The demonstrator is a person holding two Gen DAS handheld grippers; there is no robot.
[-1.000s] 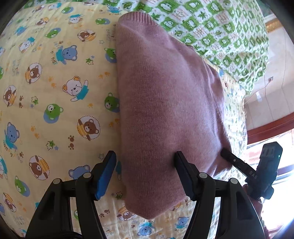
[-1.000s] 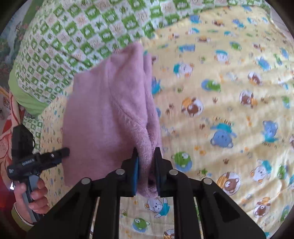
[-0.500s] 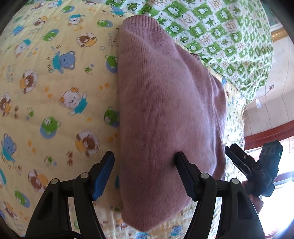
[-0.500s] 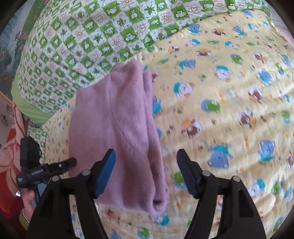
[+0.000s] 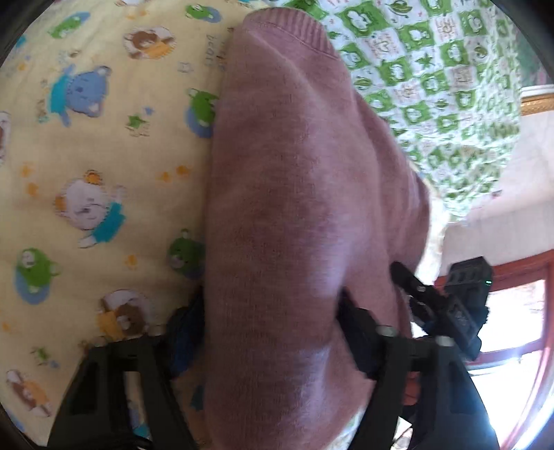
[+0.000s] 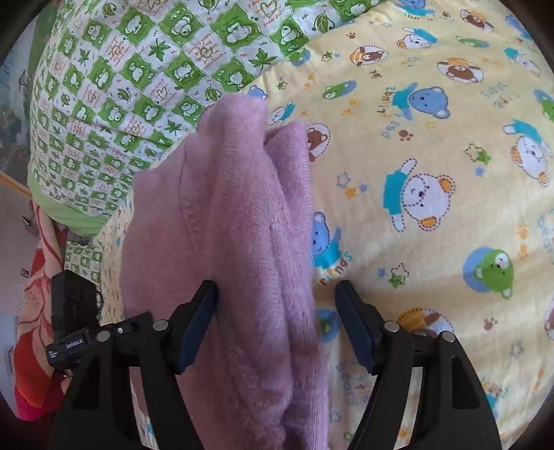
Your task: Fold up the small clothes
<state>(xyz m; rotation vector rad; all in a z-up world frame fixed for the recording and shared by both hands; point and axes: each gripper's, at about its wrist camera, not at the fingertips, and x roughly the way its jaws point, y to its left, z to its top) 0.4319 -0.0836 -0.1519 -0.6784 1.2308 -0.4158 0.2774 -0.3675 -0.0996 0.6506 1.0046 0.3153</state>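
While our left tongs (image 5: 270,318) are closing around the folded pink sweater (image 5: 304,207), our right tongs (image 6: 275,311) gape wide over it.

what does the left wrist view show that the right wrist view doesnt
Only the left wrist view: the sweater's ribbed hem, a red window frame, and the left gripper, jaws closing, astride the fold. Only the right wrist view: the right gripper open over the layered edge, plus red floral fabric. Both: pink sweater, bear sheet, green checked quilt.
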